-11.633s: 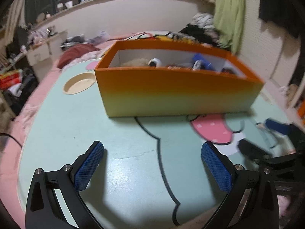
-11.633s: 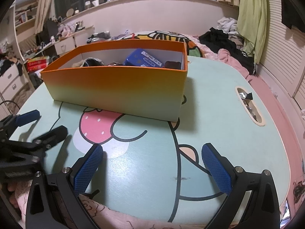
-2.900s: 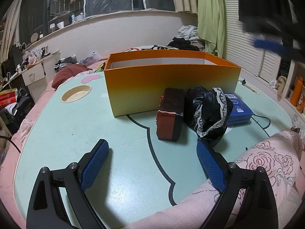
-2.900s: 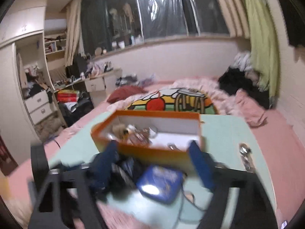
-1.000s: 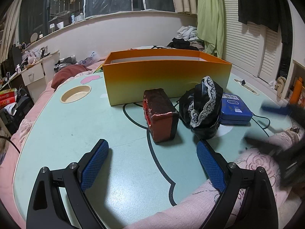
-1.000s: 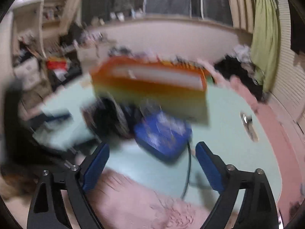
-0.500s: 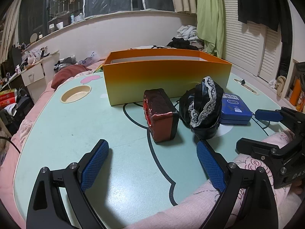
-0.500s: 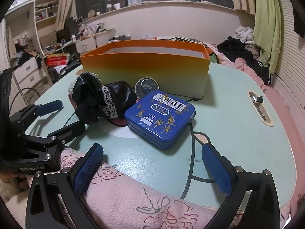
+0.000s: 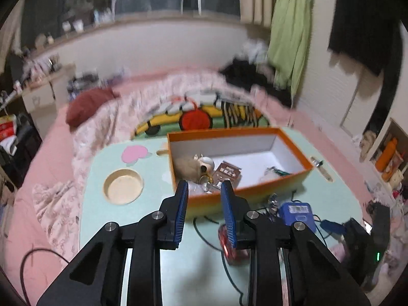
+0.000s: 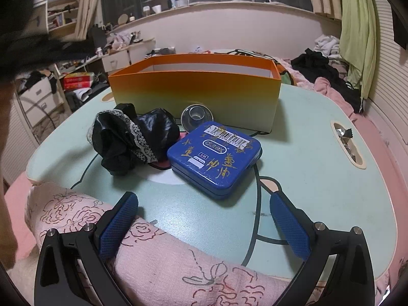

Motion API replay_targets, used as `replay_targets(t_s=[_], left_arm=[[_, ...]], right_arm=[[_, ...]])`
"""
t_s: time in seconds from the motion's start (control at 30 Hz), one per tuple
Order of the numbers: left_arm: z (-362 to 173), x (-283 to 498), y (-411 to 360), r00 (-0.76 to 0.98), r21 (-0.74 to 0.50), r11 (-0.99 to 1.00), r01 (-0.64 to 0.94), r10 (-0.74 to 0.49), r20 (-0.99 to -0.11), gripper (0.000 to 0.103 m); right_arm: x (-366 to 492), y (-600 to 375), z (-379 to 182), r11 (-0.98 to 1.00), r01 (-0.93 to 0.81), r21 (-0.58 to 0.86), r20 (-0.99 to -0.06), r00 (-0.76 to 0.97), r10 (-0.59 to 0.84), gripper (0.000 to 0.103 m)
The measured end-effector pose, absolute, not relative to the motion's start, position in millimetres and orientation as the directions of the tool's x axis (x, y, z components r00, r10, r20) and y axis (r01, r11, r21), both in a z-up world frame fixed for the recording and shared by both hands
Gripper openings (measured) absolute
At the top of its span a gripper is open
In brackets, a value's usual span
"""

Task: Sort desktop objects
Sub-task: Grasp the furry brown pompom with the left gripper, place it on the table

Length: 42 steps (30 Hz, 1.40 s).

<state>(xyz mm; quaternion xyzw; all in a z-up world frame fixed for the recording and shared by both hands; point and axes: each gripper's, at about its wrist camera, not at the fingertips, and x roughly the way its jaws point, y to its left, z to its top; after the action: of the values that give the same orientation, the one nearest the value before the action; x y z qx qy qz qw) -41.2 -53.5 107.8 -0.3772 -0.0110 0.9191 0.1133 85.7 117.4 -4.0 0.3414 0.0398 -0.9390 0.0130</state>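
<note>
Glossy blue square tin beside crumpled black lace-trimmed fabric.

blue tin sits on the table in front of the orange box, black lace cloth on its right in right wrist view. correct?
Not quite. In the right wrist view the black lace cloth lies to the left of the blue tin, not the right. The rest holds: the tin sits on the table in front of the orange box.
</note>
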Motion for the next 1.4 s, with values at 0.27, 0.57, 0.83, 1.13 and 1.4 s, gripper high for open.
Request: replay_targets(t_s=[0.27, 0.57, 0.83, 1.13, 1.4], left_arm=[[61.7, -142.4, -9.2, -0.517, 0.153, -0.974, -0.166, -0.046, -0.855, 0.030], [35.7, -166.8, -2.8, -0.469, 0.208, -0.960, -0.189, -0.099, -0.878, 0.028], [97.2, -115.6, -33.1, -0.659, -0.006, -0.977, -0.213, 0.148, -0.738, 0.027], [59.7, -7.0, -67.0, -0.705, -0.119, -0.977, -0.176, 0.210, -0.677, 0.028], [28.2, -5.6, -45.7, -0.748, -0.111, -0.982, -0.152, 0.188, -0.637, 0.057]], right_arm=[[86.8, 116.4, -4.7, -0.997, 0.048, -0.066, -0.640, -0.769, 0.005, 0.103], [86.6, 114.5, -5.3, -0.997, 0.049, -0.063, -0.639, -0.769, 0.003, 0.103], [84.7, 113.9, -5.7, -0.997, 0.049, -0.060, -0.640, -0.768, 0.001, 0.103], [85.2, 114.7, -5.4, -0.997, 0.048, -0.060, -0.639, -0.769, 0.001, 0.103], [85.7, 114.5, -5.3, -0.997, 0.048, -0.059, -0.639, -0.769, 0.001, 0.103]])
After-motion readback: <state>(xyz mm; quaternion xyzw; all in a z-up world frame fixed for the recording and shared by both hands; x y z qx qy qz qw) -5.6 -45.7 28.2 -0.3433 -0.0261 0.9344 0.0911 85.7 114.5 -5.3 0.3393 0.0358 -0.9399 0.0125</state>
